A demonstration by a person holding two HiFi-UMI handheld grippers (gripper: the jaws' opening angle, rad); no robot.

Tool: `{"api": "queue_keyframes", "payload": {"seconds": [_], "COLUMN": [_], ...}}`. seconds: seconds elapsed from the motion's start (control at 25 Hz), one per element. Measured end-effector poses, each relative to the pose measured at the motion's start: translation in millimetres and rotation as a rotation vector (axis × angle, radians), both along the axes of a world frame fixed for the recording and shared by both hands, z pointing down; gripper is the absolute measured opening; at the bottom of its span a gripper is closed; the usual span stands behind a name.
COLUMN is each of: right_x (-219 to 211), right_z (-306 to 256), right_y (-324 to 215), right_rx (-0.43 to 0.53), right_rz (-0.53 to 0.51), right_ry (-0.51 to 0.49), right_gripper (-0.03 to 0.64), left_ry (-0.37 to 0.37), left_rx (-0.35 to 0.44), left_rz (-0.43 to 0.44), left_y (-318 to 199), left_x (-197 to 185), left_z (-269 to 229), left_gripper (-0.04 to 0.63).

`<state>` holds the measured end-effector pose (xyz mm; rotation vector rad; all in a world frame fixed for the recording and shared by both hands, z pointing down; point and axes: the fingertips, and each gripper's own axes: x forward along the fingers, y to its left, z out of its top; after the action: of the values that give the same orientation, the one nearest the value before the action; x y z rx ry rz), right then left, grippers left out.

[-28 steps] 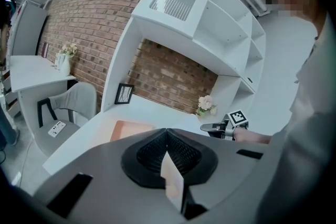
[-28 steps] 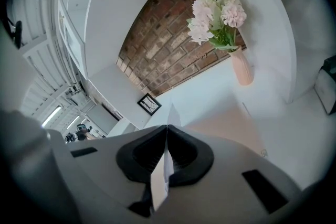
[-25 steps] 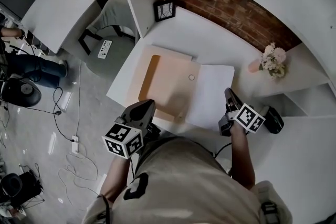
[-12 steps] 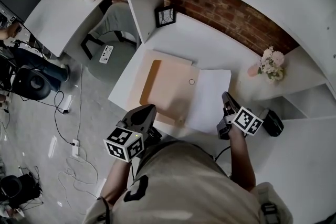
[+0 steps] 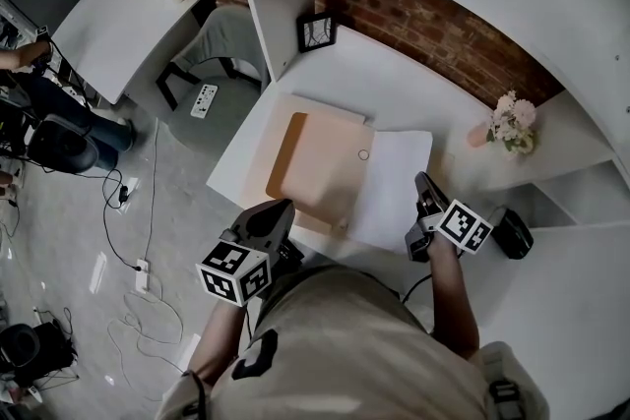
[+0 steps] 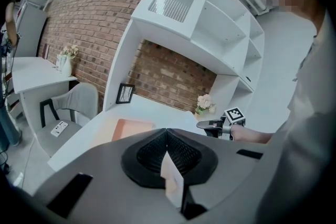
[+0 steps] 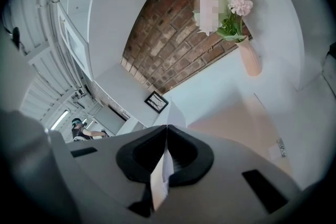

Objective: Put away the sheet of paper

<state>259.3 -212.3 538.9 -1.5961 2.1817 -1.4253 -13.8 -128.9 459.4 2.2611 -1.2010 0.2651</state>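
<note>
A tan envelope (image 5: pixel 320 162) with a round clasp lies flat on the white desk (image 5: pixel 394 84). A white sheet of paper (image 5: pixel 394 182) lies beside it on the right, its left edge against the envelope. My right gripper (image 5: pixel 421 180) is at the sheet's right edge and shut on it; the right gripper view shows white paper (image 7: pixel 160 178) pinched between the jaws. My left gripper (image 5: pixel 279 210) is at the envelope's near left corner. It is shut, with a pale edge (image 6: pixel 170 183) between its jaws that looks like the envelope's.
A framed picture (image 5: pixel 315 31) leans at the back of the desk. A pink vase of flowers (image 5: pixel 507 123) stands at the right, and a black object (image 5: pixel 512 233) lies by my right hand. White shelves surround the desk. A chair (image 5: pixel 212 39), cables and a second table (image 5: pixel 108 25) are to the left.
My right gripper and the sheet's right edge have come slightly left, closer to the envelope's clasp. The left gripper stays at the envelope's near corner.
</note>
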Motion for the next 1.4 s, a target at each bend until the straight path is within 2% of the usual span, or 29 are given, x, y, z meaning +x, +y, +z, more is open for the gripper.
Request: {"api": "queue_keyframes", "payload": {"seconds": [0.48, 0.88, 1.4], "right_x": [-10, -25, -18], "right_z": [-3, -22, -9], "right_y": [-2, -5, -4], "right_rx": [0.008, 0.058, 0.021], "right_rz": [-0.016, -0.061, -0.034], "right_ry": [-0.016, -0.051, -0.046], "right_gripper": [0.028, 0.028, 0.028], "left_ry": [0.006, 0.012, 0.011], "left_rx": [0.004, 0.007, -0.005], "left_rz": [-0.01, -0.012, -0.005], "left_y": [1, -1, -2], "left_x": [-4, -4, -1], "left_z": [0, 0, 3], "left_gripper": [0.017, 0.017, 0.017]}}
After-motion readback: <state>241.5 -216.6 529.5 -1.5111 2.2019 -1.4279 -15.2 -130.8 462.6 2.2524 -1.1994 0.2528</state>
